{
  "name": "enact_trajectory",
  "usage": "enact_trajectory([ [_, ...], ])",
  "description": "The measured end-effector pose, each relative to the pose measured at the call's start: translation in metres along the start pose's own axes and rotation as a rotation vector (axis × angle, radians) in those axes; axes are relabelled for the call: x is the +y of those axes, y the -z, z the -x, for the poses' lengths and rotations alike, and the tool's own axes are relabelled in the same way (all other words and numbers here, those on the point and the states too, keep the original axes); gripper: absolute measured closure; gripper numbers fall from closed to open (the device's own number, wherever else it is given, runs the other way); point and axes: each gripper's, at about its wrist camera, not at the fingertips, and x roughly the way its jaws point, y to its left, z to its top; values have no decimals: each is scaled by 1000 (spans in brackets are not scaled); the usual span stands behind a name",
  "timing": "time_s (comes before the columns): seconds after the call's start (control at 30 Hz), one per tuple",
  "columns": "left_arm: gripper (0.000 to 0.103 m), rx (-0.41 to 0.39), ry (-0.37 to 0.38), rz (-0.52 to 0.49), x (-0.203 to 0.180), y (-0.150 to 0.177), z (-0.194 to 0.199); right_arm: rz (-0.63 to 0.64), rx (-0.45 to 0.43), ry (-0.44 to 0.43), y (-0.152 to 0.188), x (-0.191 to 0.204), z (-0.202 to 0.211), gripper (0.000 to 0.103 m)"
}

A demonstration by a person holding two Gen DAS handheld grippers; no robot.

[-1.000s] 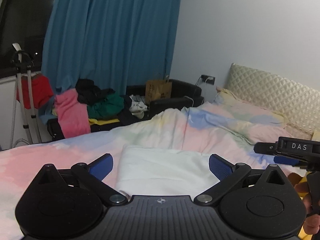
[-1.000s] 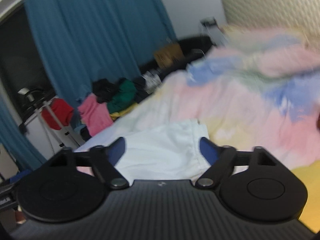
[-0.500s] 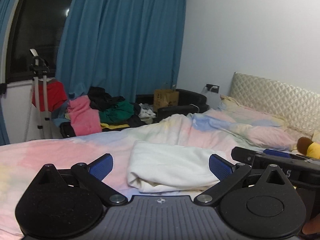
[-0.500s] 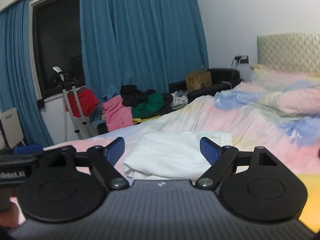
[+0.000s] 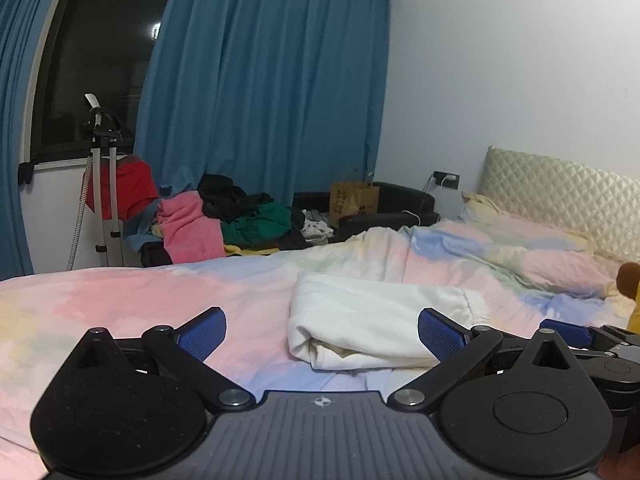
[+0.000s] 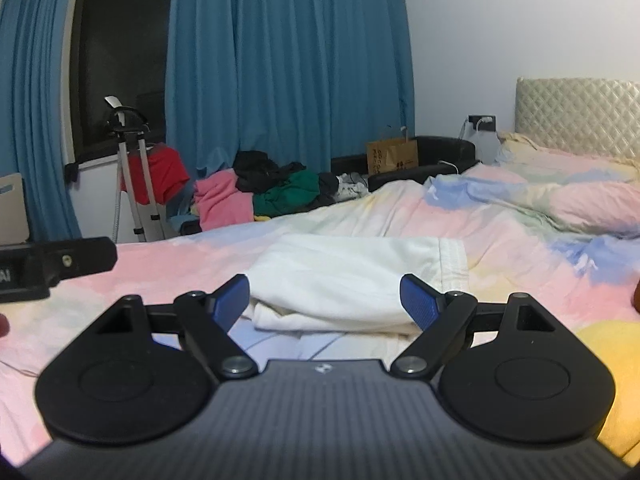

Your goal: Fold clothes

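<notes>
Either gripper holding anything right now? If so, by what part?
Nothing held. Left gripper and right gripper both stand open, short of the folded white garment on the bed.

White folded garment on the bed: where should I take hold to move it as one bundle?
Grip the folded white cloth garment at its rolled near edge, coming low from the front. The layers stack there, so one pinch probably catches them all; the elastic hem on the right looks thinner and would likely unfold.

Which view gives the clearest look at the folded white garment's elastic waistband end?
The left wrist view: the white garment lies nearly unobstructed, its gathered waistband end showing at the right. In the right wrist view, the garment sits centred between the open right claw, whose right finger overlaps its near right corner.
</notes>
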Motion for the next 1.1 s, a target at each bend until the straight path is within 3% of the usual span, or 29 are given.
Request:
enact_trajectory([
  [0.27,0,0,14,-11,-3,8,-9,-28,-16,19,10,0,-2,19],
  [0.67,0,13,-35,-47,-9,13,-10,-10,-10,36,12,5,-3,19],
  [1.1,0,9,-42,-52,-6,14,-6,7,-9,33,11,7,-3,19],
])
